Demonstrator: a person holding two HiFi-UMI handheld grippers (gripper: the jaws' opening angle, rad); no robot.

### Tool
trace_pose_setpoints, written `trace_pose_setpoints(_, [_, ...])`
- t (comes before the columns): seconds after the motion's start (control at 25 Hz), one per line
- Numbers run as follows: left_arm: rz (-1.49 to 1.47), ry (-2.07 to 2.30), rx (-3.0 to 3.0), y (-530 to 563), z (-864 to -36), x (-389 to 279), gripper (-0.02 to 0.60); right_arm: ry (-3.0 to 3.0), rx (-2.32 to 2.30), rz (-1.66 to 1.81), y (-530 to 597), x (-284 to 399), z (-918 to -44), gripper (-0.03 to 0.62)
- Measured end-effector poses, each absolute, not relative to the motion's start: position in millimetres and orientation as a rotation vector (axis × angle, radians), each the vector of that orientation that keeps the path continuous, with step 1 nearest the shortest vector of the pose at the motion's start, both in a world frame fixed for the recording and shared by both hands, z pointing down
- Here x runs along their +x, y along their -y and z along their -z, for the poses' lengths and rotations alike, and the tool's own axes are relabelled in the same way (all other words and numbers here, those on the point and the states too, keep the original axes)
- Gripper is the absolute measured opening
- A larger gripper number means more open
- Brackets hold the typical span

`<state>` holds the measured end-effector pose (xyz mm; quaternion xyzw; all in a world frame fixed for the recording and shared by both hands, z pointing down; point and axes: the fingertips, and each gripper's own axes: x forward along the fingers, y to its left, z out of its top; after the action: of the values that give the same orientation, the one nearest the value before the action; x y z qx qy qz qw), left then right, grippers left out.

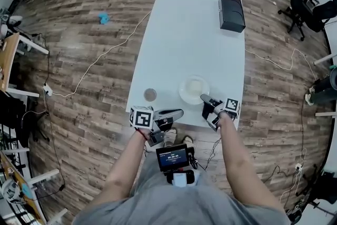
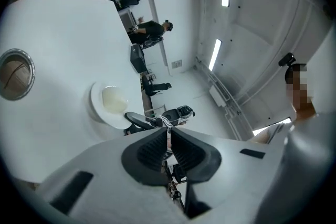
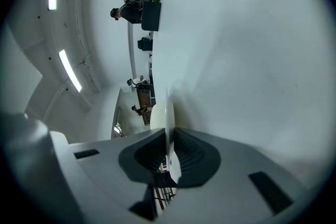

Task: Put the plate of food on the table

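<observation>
A white plate (image 1: 192,88) with pale food lies on the white table (image 1: 189,34) near its front edge. My right gripper (image 1: 205,98) is shut on the plate's near right rim. In the right gripper view the plate (image 3: 163,113) shows edge-on, pinched between the dark pads of the right gripper (image 3: 169,136). My left gripper (image 1: 179,112) hovers at the table's front edge, left of the plate and apart from it. Seen from the left gripper view, the left gripper (image 2: 169,132) has its pads together with nothing between them, and the plate (image 2: 109,105) lies ahead.
A small round brown cup (image 1: 150,94) stands on the table left of the plate, also the cup (image 2: 16,66). A black box (image 1: 231,12) sits at the far right of the table. Cables and a blue object (image 1: 103,18) lie on the wood floor.
</observation>
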<state>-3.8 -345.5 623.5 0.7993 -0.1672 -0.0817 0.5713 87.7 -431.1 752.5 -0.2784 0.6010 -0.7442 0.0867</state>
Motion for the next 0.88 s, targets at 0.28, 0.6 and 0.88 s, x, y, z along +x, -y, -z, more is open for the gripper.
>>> trace_pose_setpoints(0.28, [0.113, 0.311, 1.911, 338, -624, 16, 0.018, -1.814, -0.899, 2.211, 436, 93, -758, 0.049])
trace_pose_setpoints(0.6, [0.107, 0.26, 1.918, 335, -620, 25, 0.018, -1.917, -1.09, 2.203, 440, 102, -758, 0.051])
trace_pose_setpoints(0.88, [0.098, 0.237, 1.921, 340, -619, 29, 0.018, -2.106, -1.304, 2.157, 435, 113, -761, 0.056])
